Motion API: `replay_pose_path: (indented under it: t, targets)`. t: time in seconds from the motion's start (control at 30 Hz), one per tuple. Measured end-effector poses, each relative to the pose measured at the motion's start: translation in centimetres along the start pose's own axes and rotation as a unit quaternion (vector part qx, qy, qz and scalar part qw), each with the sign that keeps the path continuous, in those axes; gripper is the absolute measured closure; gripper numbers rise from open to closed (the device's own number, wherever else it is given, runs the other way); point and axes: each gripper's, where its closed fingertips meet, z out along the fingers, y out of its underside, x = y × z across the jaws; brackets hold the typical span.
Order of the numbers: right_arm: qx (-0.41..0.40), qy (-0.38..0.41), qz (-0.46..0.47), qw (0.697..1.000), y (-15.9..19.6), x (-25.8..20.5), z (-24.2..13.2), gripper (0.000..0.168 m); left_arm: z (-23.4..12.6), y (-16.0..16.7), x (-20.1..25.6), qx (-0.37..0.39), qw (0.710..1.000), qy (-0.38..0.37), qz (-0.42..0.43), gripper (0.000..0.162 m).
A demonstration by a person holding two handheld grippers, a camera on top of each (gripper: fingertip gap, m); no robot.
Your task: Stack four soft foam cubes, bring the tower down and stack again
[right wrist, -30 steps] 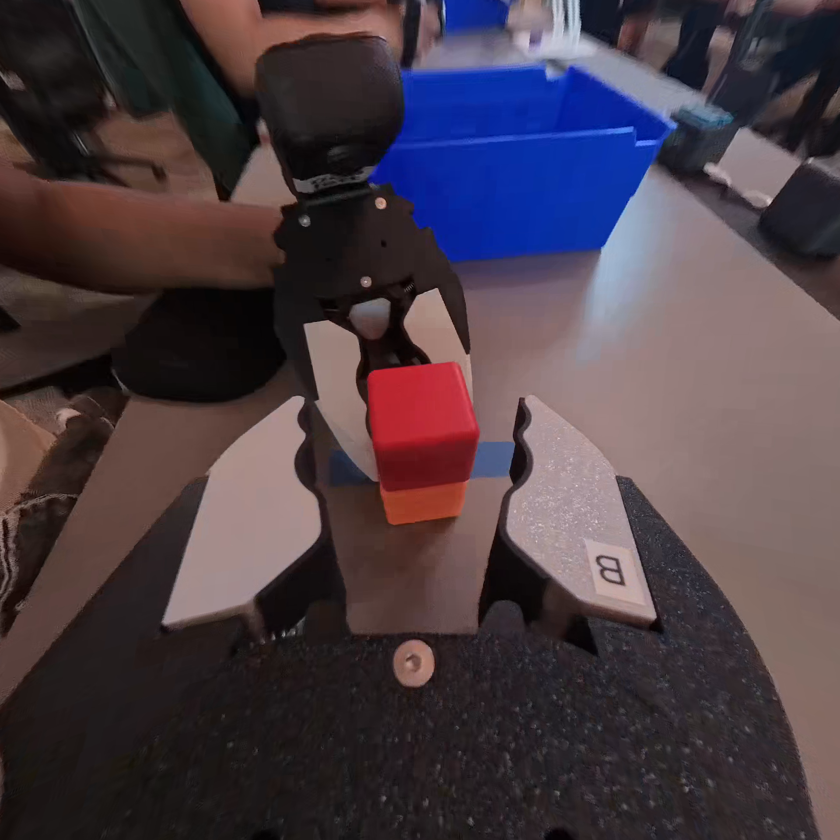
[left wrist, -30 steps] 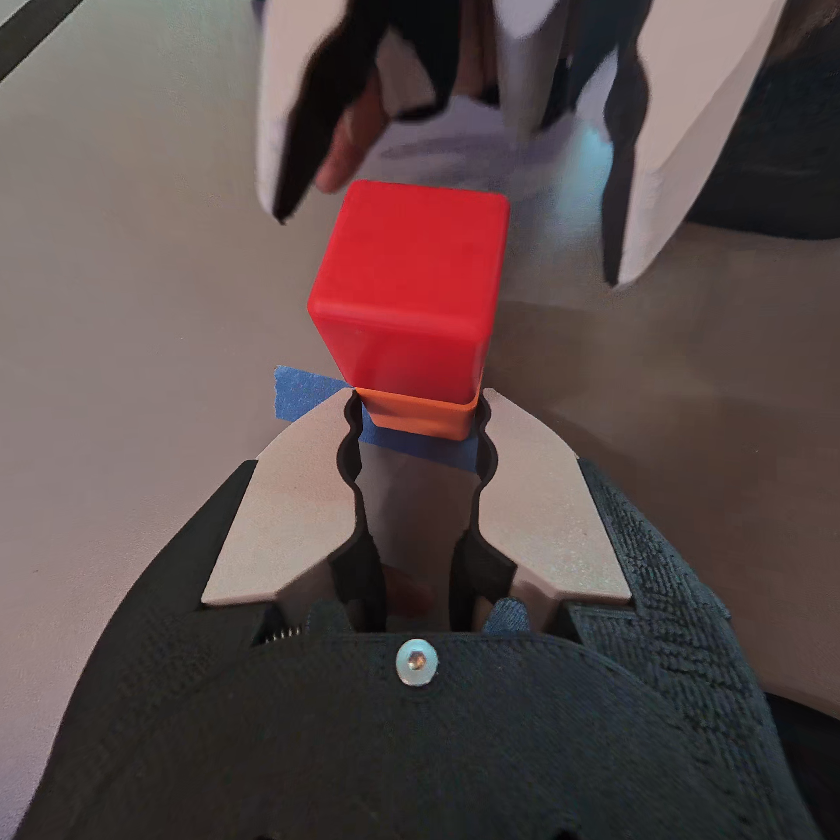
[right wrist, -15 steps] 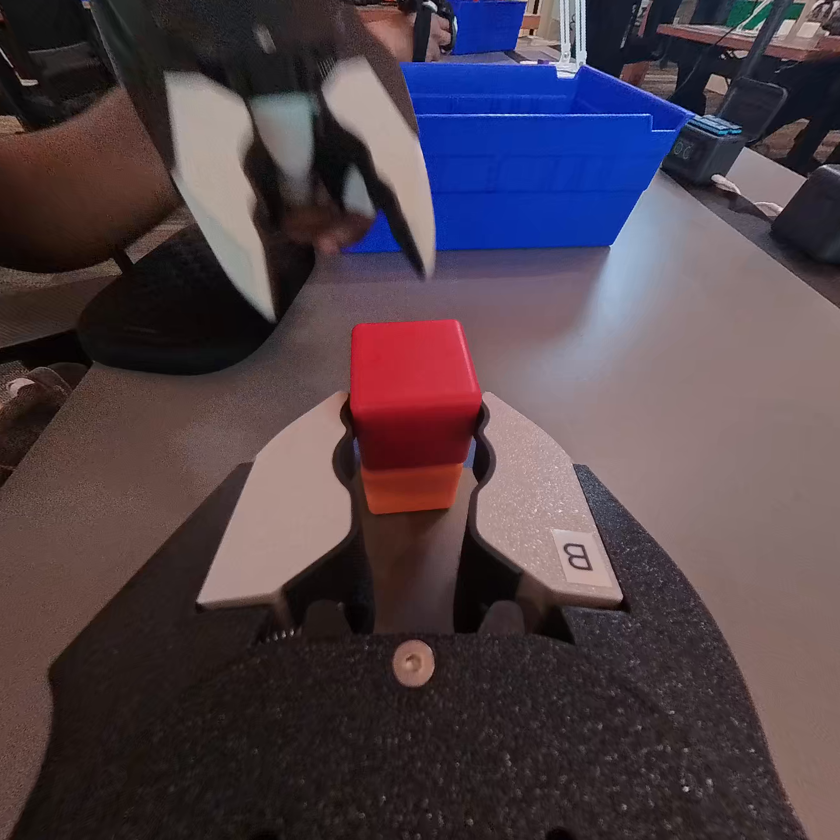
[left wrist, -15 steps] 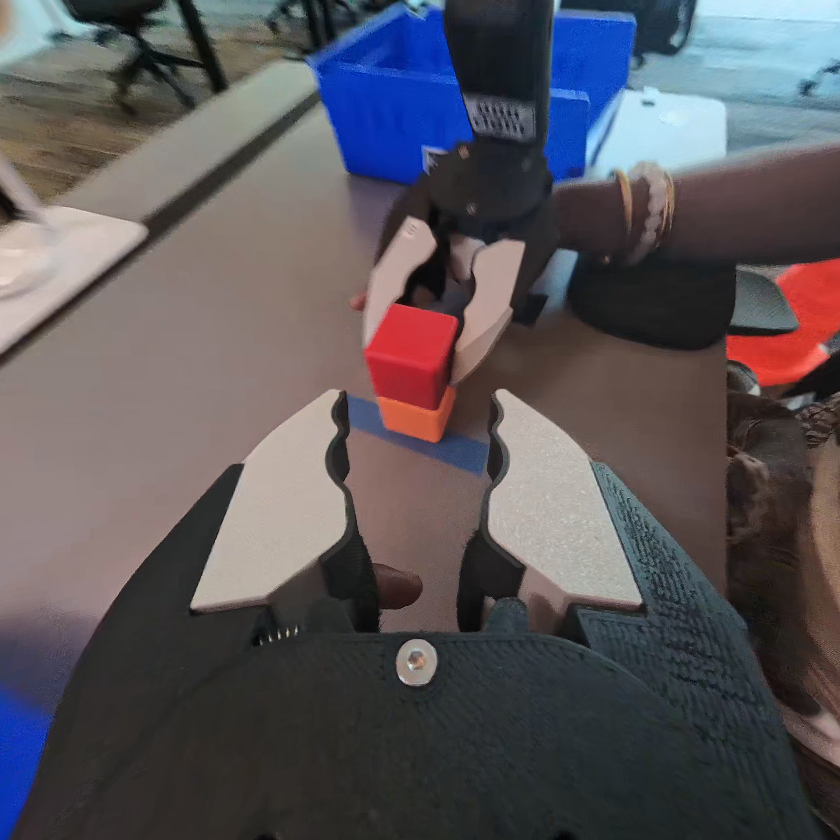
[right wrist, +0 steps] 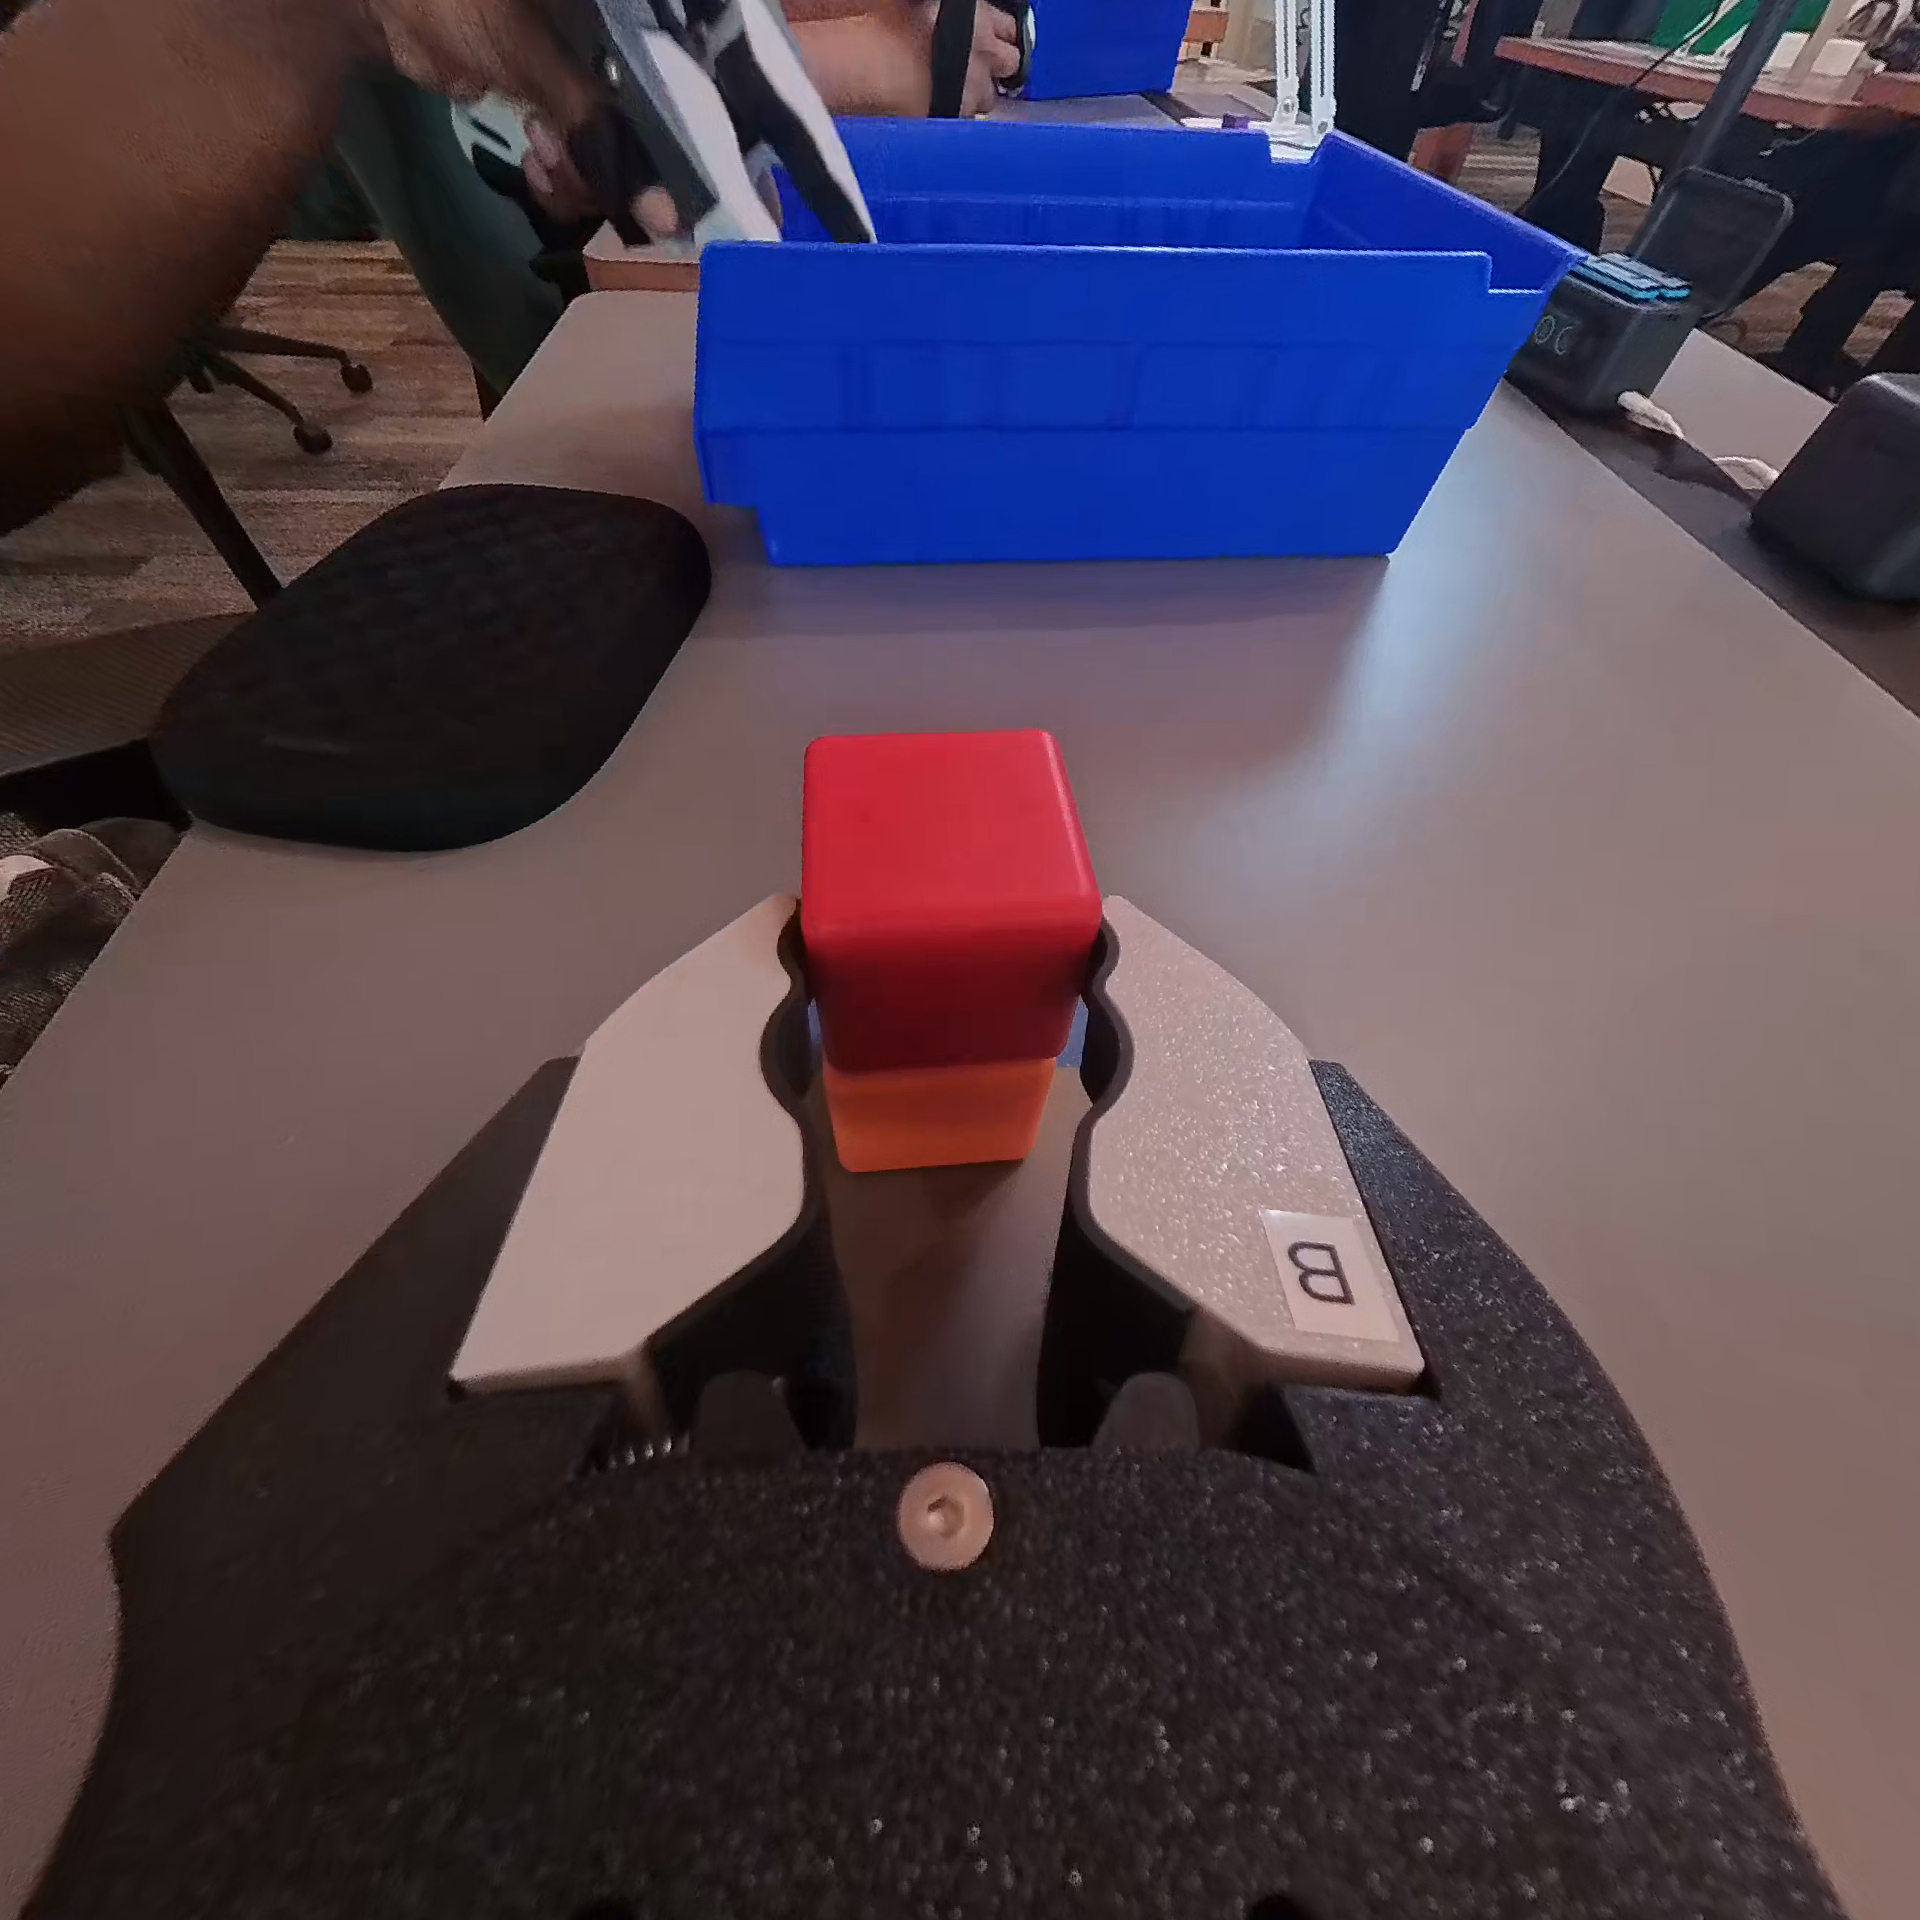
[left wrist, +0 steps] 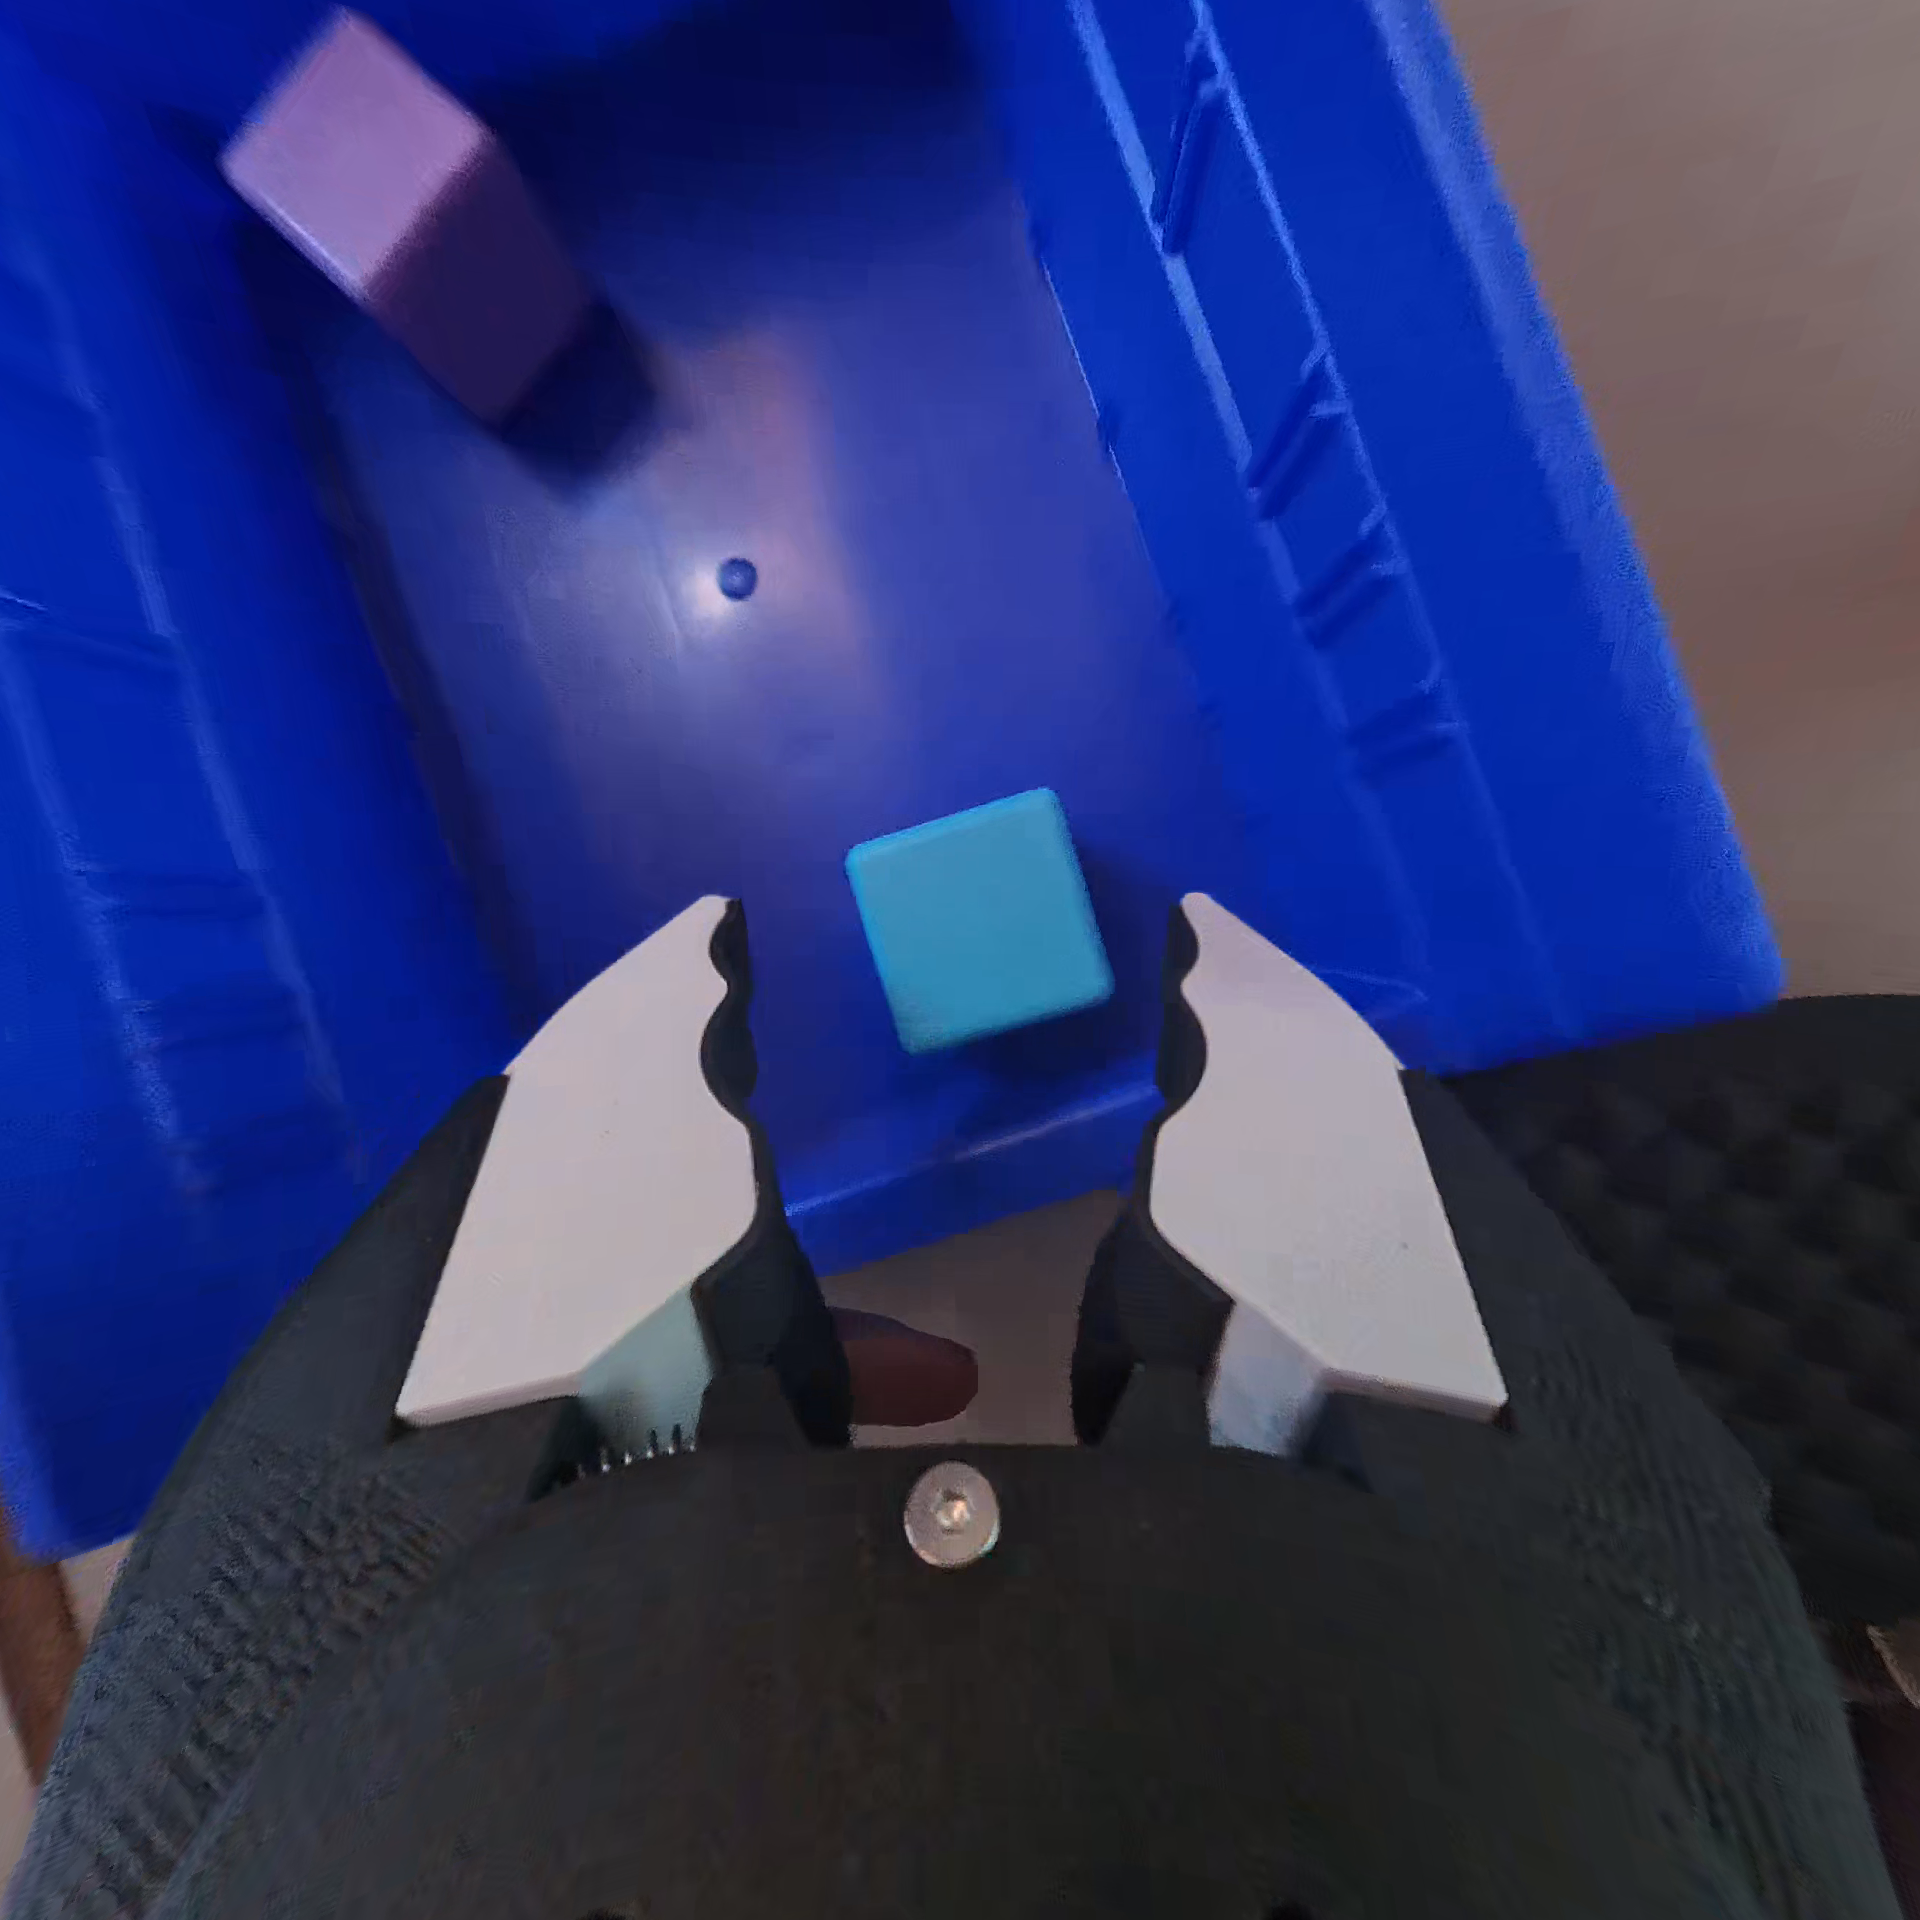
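The left hand-held gripper (left wrist: pixel 956 940), jaws wide apart and empty, hovers above the light blue foam cube (left wrist: pixel 977 920) lying in the blue plastic bin (left wrist: pixel 1351 520). It should descend squarely around the cube. The right hand-held gripper (right wrist: pixel 945 961) clasps the red foam cube (right wrist: pixel 940 894) on the orange foam cube (right wrist: pixel 930 1117), on the grey tabletop (right wrist: pixel 1455 831).

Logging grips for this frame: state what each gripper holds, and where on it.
Right gripper clamps the red cube by its two opposite side faces. Left gripper is open above the blue bin, holding nothing.

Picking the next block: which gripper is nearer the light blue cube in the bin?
Left. The left gripper hovers open just above the light blue cube in the bin; the right gripper is back at the red cube.
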Motion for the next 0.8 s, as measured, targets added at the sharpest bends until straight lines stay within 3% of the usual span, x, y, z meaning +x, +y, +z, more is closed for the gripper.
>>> replay_pose_path:
  t: [0.1,0.13,0.23,0.37,0.47,0.53,0.67,0.8]
  targets:
    - [-0.002,0.003,-0.003,1.0,0.0,0.0,0.0,0.119,1.4,1.2,-0.2,-0.036,0.999,-0.004,-0.007,0.095]
    - [-0.002,0.003,-0.004,1.0,0.0,0.0,0.0,0.119,1.8,1.6,0.2,-0.049,0.999,0.014,-0.002,0.11]
    - [-0.003,0.005,-0.006,1.0,0.0,0.0,0.0,0.119,1.5,0.4,-0.4,-0.018,0.999,0.01,0.03,0.112]
    - [0.0,0.002,-0.003,1.0,0.0,0.0,0.0,0.119,-4.0,-6.3,1.7,0.118,0.985,0.072,0.106,0.113]
    - [0.0,-0.001,-0.003,1.0,0.0,0.0,0.0,0.119,-9.3,-12.0,7.6,0.196,0.942,0.163,0.218,0.113]
    - [0.001,-0.003,-0.003,1.0,0.0,0.0,0.1,0.119,-10.8,-13.9,12.5,0.187,0.912,0.218,0.293,0.112]
    - [0.004,-0.006,-0.003,1.0,0.0,0.0,0.1,0.119,-8.0,-14.9,20.9,0.109,0.865,0.256,0.419,0.113]
    - [0.003,-0.005,-0.004,1.0,0.0,0.0,0.1,0.119,-3.7,-13.8,26.1,0.034,0.827,0.278,0.487,0.113]
